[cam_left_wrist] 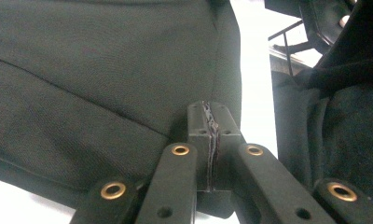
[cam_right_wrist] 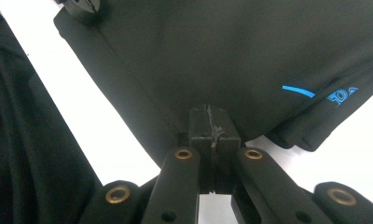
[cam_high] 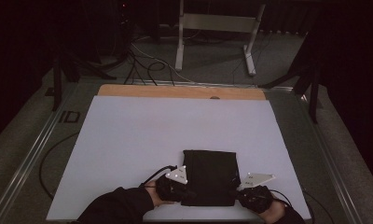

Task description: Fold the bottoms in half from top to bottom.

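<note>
A: What lies on the table (cam_high: 128, 135), and where?

B: A black garment (cam_high: 209, 176), folded to a compact rectangle, lies near the table's near edge, somewhat right of the middle. In the right gripper view a small blue logo (cam_right_wrist: 341, 95) and a blue stripe mark one of its corners.

A: And the two grippers?

B: The left gripper (cam_high: 188, 193) sits at the garment's near left corner, the right gripper (cam_high: 233, 190) at its near right corner. In the left gripper view the fingers (cam_left_wrist: 199, 123) are pressed together with a thin edge of the black cloth pinched between them. The right gripper view shows the same: fingers (cam_right_wrist: 224, 126) closed flat on the fabric's corner, no gap to be seen.

A: How far along does the folding appear to be?

B: Well along, by the look of it. The garment is already reduced to a tidy block, its edges roughly square to the table's edges, and stacked layers show at the logo corner. Both near corners are now gripped, which suggests one more fold, probably carrying the near edge toward the far edge.

A: What is left?

B: Lifting the near edge, laying it over, and releasing. Whether that would be the last fold cannot be told from these views.
</note>
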The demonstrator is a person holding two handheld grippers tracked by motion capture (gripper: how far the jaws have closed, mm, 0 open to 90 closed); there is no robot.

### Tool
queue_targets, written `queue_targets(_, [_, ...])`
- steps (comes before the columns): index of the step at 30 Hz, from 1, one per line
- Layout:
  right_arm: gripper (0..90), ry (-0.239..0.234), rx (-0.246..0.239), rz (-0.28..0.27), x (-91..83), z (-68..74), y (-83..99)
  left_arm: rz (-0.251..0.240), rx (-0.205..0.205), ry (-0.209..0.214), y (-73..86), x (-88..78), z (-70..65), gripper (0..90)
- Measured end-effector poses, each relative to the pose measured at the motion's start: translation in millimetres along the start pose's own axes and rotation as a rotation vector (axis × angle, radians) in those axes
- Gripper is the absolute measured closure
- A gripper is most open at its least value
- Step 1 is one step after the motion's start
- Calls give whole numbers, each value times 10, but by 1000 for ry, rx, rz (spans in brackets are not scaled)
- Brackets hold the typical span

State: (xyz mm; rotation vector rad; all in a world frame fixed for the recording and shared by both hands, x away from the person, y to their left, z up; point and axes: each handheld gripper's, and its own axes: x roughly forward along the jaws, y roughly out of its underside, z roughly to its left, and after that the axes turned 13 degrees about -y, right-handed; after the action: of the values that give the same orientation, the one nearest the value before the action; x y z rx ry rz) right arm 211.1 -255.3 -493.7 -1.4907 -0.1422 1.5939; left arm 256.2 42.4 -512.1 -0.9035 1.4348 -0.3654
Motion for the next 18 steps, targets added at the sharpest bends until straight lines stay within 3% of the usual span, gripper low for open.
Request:
queue_targets(8, [899, -9, 0, -32, -27, -6, -20, -8, -2, 14, -17, -13, -1, 839])
queue_targets(13, [892, 0, -5, -92, -79, -13, -68, -24, 4, 20, -55, -51, -10, 798])
queue_targets(18, [805, 14, -4, -143, -124, -11, -100, -55, -2, -4, -94, -123, -7, 694])
